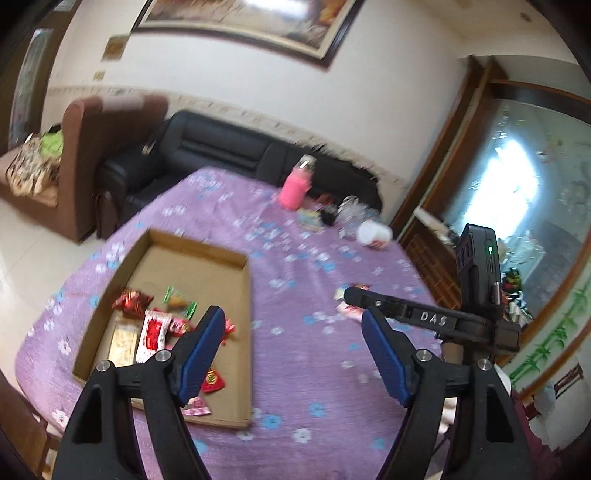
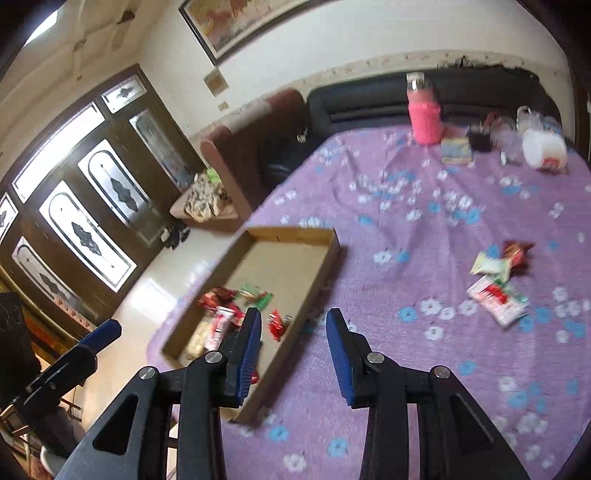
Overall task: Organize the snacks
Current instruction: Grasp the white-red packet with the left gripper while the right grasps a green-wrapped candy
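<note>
Left gripper (image 1: 293,345) and right gripper (image 2: 294,341) both hang with jaws apart, empty, above the purple floral tabletop (image 2: 424,229). Several wrapped snacks (image 1: 155,328) lie in the shallow brown cardboard tray (image 1: 236,295); three loose snack packets (image 2: 496,284) remain on the cloth, well apart from the tray

a purple floral tablecloth (image 2: 424,229) lay spread under and ahead of the grippers. far ahead, at the cloth's back edge, a pink bottle (image 2: 424,118) with a clear cap stood upright. just right of it lay a small colourful booklet (image 2: 456,150), then a dark holder (image 2: 480,139), crumpled clear plastic (image 2: 511,136) and a white cup (image 2: 545,149) tipped on its side. behind these ran a black sofa (image 1: 207,155); to its left sat a brown armchair (image 1: 77,155), and a framed picture (image 1: 258,22) hung above.
</note>
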`<state>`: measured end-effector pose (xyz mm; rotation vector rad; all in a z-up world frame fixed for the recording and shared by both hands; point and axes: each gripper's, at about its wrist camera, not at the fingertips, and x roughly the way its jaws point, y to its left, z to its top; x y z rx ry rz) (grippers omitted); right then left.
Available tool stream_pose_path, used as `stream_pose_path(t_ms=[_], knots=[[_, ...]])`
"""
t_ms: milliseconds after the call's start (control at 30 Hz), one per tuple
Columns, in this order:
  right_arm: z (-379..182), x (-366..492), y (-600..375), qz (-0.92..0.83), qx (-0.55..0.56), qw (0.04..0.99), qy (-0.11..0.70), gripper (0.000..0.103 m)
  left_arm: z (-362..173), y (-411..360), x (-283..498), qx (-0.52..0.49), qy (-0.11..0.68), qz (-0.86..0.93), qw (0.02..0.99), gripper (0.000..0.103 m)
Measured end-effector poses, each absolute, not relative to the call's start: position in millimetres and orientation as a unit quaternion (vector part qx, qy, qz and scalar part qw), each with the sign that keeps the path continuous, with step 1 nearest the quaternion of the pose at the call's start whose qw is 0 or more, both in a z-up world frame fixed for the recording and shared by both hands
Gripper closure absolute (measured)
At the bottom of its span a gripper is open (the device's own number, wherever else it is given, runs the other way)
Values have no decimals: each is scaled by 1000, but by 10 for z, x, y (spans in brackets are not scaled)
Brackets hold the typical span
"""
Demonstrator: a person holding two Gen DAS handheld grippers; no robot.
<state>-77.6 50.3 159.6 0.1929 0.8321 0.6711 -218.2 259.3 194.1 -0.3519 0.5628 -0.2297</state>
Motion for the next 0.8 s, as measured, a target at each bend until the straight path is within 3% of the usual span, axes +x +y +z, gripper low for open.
stream_pose_path(t_ms=[367, 633, 700, 767, 800], knots=[[3832, -1334, -226, 296, 142, 909, 257, 63, 3478, 2972, -2863, -121, 154, -58, 979, 19], [5477, -1566, -825, 186, 162, 956, 157, 63, 4518, 3282, -2694, -68, 110, 78, 989, 10], [5633, -1613, -949, 150, 150, 967, 139, 53, 4599, 3332, -2567, -67, 116, 84, 987, 7], [5568, -1602, -1014, 123, 134, 974, 134, 36, 4486, 3348, -2413, -90, 124, 61, 986, 7], [5446, -1555, -1056, 117, 130, 975, 140, 35, 4330, 3317, -2304, -105, 135, 39, 985, 7]])
